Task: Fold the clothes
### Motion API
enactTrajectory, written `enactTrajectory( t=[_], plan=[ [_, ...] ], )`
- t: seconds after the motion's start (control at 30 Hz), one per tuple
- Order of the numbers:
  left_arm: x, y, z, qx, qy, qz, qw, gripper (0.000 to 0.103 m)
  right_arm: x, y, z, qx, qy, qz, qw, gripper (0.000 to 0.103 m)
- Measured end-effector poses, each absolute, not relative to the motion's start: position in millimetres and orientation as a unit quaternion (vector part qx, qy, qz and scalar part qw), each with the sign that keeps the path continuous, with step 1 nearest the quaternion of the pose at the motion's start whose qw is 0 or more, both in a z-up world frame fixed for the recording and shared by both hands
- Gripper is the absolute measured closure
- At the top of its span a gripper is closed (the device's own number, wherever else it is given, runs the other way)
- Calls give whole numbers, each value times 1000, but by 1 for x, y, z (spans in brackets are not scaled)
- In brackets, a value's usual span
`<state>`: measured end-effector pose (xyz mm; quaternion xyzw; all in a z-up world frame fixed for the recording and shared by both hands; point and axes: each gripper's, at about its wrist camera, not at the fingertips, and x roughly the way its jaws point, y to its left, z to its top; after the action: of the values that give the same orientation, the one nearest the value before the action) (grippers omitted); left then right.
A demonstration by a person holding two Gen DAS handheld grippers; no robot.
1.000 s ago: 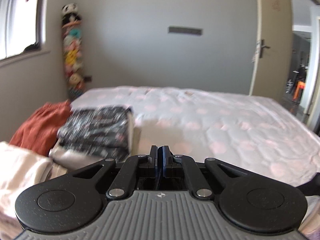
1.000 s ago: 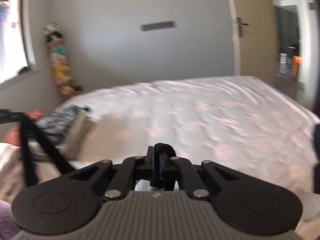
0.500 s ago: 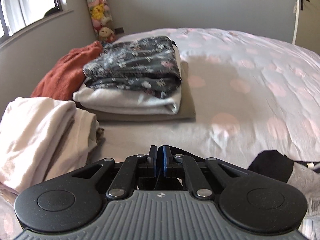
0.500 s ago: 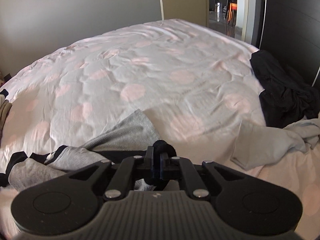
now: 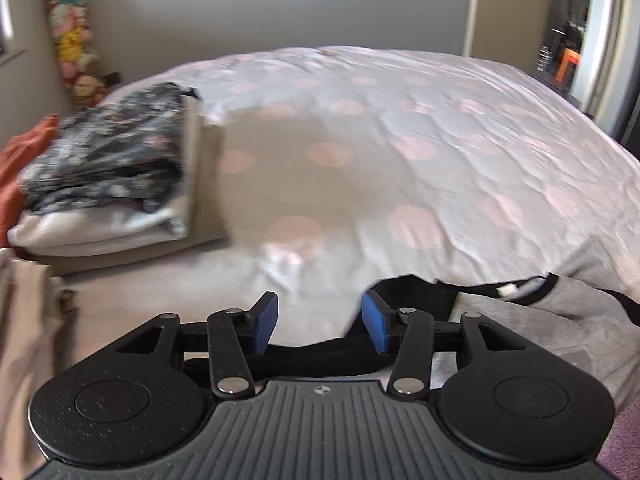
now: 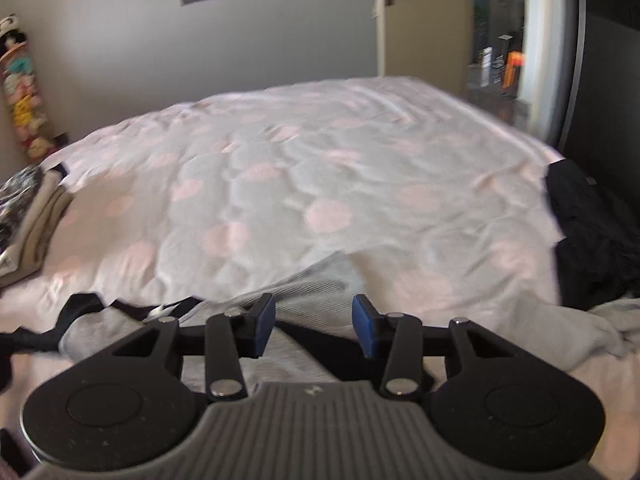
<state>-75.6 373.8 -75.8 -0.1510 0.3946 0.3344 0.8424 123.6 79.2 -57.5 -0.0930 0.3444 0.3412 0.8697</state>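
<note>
A grey garment with black trim (image 5: pixel 568 320) lies loosely on the near edge of the bed; it also shows in the right wrist view (image 6: pixel 316 284). My left gripper (image 5: pixel 319 320) is open and empty, just above its black edge. My right gripper (image 6: pixel 314 322) is open and empty over the grey ribbed cloth. A folded stack topped by a dark floral garment (image 5: pixel 116 160) sits at the left of the bed.
The bed has a white cover with pink dots (image 5: pixel 400 140). An orange garment (image 5: pixel 16 160) and a beige pile (image 5: pixel 24 320) lie at left. A black garment (image 6: pixel 592 240) and a pale grey one (image 6: pixel 580 336) lie at right. An open door (image 5: pixel 512 8) stands beyond.
Both grippers were shut on the grey garment and have opened, letting it drop onto the bed. Both views have tilted up slightly.
</note>
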Motion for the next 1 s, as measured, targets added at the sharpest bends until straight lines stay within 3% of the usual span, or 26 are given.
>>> enactTrajectory(
  t=[0.2, 0.33, 0.5, 0.53, 0.6, 0.67, 0.7, 0.77, 1.0],
  plan=[
    [-37, 381, -113, -191, 415, 316, 832, 54, 136, 126, -92, -136, 381, 370, 837, 53],
    [-26, 388, -140, -238, 408, 331, 817, 54, 152, 148, -118, -133, 409, 370, 824, 42],
    [-19, 382, -172, -251, 436, 321, 803, 56, 163, 171, -152, -164, 454, 351, 802, 42],
    [-17, 377, -171, -227, 442, 320, 807, 59, 163, 173, -154, -169, 455, 349, 802, 45],
    [-15, 372, -168, -210, 442, 311, 815, 76, 159, 175, -154, -184, 447, 343, 805, 58],
    [-17, 372, -166, -220, 434, 303, 820, 92, 152, 175, -151, -197, 432, 340, 812, 80],
    [-18, 371, -164, -219, 430, 302, 822, 97, 148, 174, -149, -201, 424, 339, 815, 83],
    [-23, 368, -158, -205, 416, 311, 830, 99, 142, 170, -142, -198, 408, 339, 824, 88],
    [-62, 364, -108, -206, 323, 362, 850, 100, 106, 160, -102, -202, 331, 346, 854, 91]
  ],
)
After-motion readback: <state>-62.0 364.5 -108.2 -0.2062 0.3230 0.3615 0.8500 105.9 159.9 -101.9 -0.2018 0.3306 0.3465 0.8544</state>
